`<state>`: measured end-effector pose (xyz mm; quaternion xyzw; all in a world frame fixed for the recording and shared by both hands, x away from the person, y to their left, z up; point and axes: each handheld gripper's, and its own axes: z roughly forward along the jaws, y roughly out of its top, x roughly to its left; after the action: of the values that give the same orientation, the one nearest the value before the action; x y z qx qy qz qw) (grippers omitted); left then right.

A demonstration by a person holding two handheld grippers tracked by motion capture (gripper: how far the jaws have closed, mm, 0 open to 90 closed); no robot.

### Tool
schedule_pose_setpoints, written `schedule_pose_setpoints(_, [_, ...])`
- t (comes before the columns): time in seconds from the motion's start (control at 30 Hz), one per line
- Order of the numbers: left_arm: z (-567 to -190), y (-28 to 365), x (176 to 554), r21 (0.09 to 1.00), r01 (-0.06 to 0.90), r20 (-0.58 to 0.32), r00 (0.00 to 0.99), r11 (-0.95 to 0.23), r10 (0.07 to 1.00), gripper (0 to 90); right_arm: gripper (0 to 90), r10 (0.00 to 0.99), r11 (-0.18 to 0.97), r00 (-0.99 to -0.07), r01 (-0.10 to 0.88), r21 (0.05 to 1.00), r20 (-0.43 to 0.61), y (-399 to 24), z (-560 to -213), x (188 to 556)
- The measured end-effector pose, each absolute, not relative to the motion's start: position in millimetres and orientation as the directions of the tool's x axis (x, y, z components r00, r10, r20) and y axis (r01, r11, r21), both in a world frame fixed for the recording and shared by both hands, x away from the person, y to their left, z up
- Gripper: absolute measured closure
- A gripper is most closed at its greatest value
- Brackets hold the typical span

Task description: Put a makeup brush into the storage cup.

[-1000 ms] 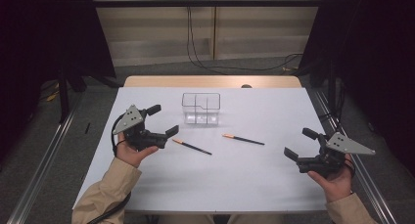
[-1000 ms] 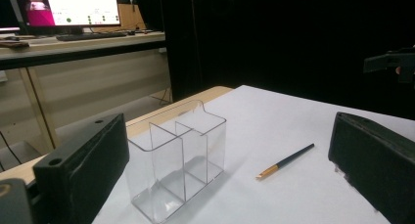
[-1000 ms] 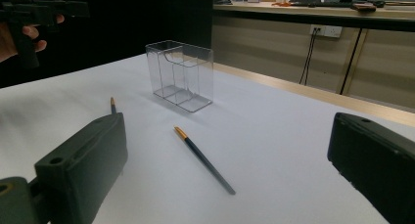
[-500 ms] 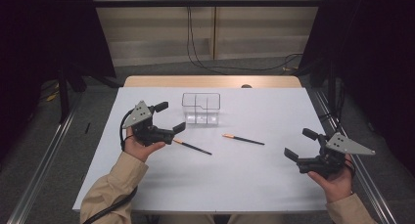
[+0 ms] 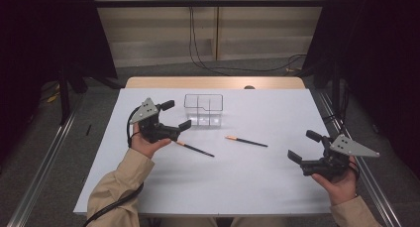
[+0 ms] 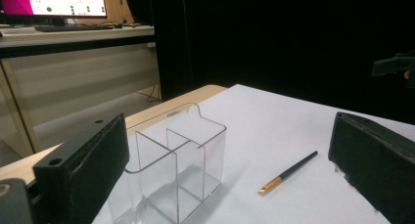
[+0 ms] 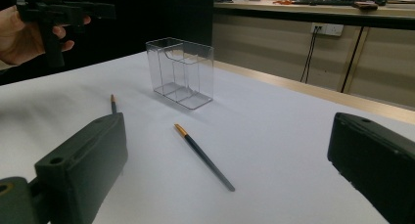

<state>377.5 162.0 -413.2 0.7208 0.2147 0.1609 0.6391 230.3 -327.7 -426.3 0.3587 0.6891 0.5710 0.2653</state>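
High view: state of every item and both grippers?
Left gripper: open, holding nothing, raised beside the clear organizer.
Right gripper: open, holding nothing, near the table's right edge.
Clear organizer: upright, compartments empty.
Left pencil: flat on the table, ungrasped, its end close under the left gripper.
Right pencil: flat on the table, free of both grippers.

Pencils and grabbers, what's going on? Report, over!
Left gripper open, above the near pencil's tip. Right gripper open, off to the side. Second pencil flat on table; clear box empty. Nothing blocking.
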Motion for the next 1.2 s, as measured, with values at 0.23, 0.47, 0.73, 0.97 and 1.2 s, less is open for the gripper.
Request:
schedule_pose_setpoints(0.23, [-415.3,158.6,382.2,0.985,0.123,-0.044,0.858,-0.122,0.511,1.4,0.9,0.796,0.094,-0.604,0.193,0.977,0.043,-327.7,-426.5,230.3])
schedule_pose_setpoints(0.47, [-413.1,157.9,387.1,0.977,0.137,-0.036,0.864,-0.166,0.503,1.4,0.9,0.794,0.095,-0.606,0.193,0.976,0.042,-327.6,-426.6,230.4])
schedule_pose_setpoints(0.73, [-412.4,159.8,392.0,0.963,0.17,-0.048,0.872,-0.209,0.487,1.4,0.9,0.794,0.095,-0.607,0.193,0.977,0.043,-328.0,-426.8,230.6])
schedule_pose_setpoints(0.97, [-412.0,162.8,394.4,0.955,0.184,-0.047,0.87,-0.233,0.492,1.4,0.9,0.792,0.093,-0.608,0.195,0.976,0.046,-328.0,-427.2,231.0])
schedule_pose_setpoints(1.2, [-410.4,165.4,397.6,0.943,0.202,-0.051,0.873,-0.264,0.486,1.4,0.9,0.792,0.092,-0.609,0.194,0.977,0.047,-327.8,-427.1,231.0])
